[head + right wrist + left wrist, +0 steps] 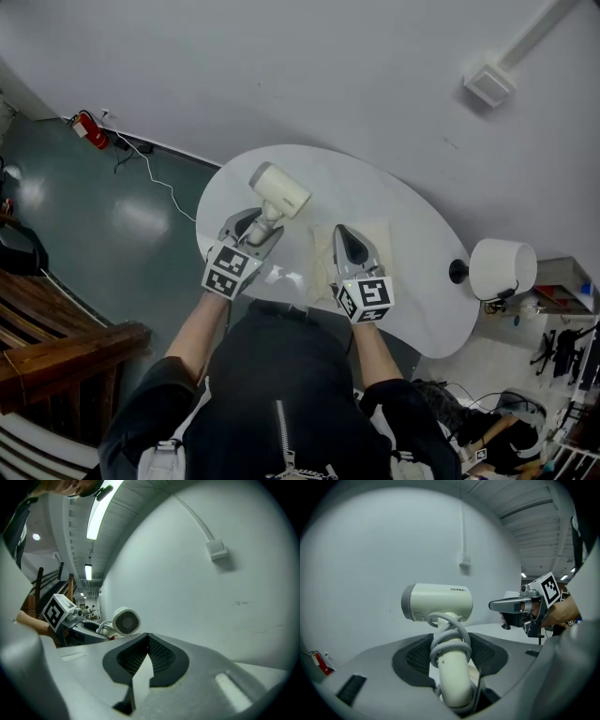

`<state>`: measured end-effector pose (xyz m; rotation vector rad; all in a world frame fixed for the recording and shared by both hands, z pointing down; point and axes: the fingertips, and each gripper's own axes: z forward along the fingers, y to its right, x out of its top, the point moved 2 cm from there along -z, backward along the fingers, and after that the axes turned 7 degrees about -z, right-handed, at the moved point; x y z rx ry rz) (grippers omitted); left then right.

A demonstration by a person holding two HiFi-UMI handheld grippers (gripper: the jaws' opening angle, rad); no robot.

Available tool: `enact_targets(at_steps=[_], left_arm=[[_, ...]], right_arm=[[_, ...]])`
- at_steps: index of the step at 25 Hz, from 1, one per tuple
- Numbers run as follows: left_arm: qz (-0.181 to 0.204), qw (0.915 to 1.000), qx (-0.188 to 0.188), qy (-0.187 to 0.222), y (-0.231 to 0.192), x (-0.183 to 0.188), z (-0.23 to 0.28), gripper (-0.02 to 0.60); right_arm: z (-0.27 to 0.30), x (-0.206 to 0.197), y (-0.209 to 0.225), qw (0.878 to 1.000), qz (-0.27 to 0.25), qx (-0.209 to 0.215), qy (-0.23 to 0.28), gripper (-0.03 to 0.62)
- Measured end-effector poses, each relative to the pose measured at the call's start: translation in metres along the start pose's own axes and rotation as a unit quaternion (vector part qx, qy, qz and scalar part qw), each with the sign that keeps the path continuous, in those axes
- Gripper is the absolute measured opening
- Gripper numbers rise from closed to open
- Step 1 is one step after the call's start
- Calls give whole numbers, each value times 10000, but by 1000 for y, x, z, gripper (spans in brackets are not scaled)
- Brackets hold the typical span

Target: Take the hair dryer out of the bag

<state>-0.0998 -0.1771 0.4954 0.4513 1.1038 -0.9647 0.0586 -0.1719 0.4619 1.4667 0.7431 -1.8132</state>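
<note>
Right hand-held gripper [344, 231] over half-hidden bag [384, 242]

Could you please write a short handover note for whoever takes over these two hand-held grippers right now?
Left hand-held gripper: closed on the handle of the cream plastic hair dryer, which has a pale cord wound round the handle. The dryer is held up in the air, apart from the bag.
Right hand-held gripper: shut, pinching a thin pale fold, apparently the edge of the cream cloth bag over the white rounded table.
Done: the dryer is out of the bag.
Left: probably set the dryer on the table and let go of the bag.
</note>
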Motion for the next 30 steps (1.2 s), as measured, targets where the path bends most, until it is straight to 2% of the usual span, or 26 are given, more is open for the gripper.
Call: enact_targets(at_steps=[12, 30], left_arm=[[-9, 10000, -6, 82, -5, 10, -2, 226], [-15, 9998, -178, -93, 0, -1, 1, 227]], right_arm=[[-2, 8, -1, 9999, -14, 4, 106, 3], [1, 6, 0, 10000, 10, -25, 73, 3]])
